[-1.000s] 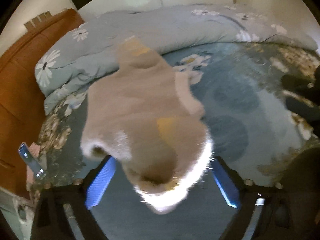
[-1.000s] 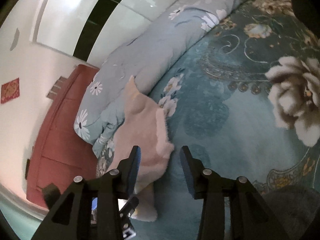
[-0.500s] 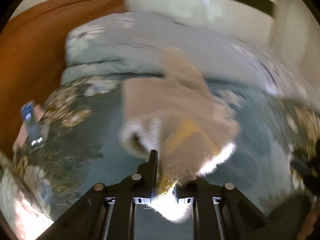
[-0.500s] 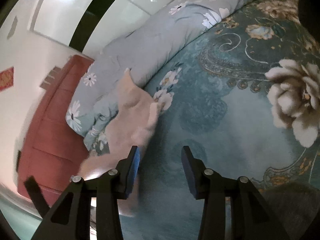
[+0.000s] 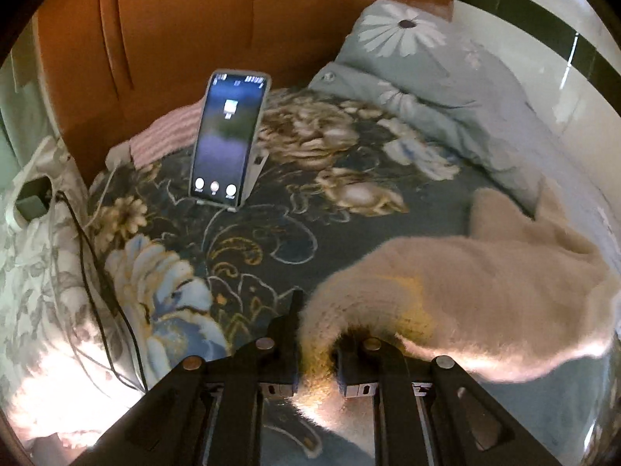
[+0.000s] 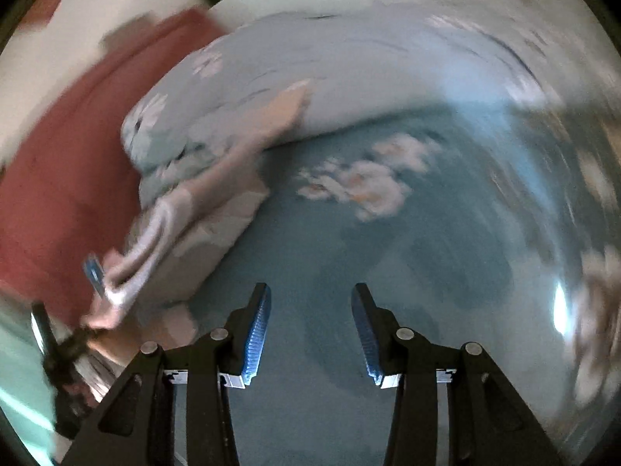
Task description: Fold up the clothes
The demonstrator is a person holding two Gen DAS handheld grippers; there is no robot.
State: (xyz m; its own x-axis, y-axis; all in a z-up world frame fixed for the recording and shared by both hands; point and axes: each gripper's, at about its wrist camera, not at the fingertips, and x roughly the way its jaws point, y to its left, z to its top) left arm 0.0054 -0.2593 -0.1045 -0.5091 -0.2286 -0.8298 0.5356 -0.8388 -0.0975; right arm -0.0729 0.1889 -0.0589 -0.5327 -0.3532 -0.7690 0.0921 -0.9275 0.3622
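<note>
My left gripper (image 5: 316,343) is clamped on the hem of the fluffy beige sweater (image 5: 485,287), which lies near the duvet (image 5: 438,89) edge of the bed (image 5: 248,248), my right gripper (image 6: 310,326) stands apart and empty, and I judge the garment soft, light and floppy, best held at its edges.

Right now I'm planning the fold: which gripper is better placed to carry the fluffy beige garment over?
Left. The left gripper is shut on the fluffy beige garment; the right gripper is open over bare teal floral bedspread.
</note>
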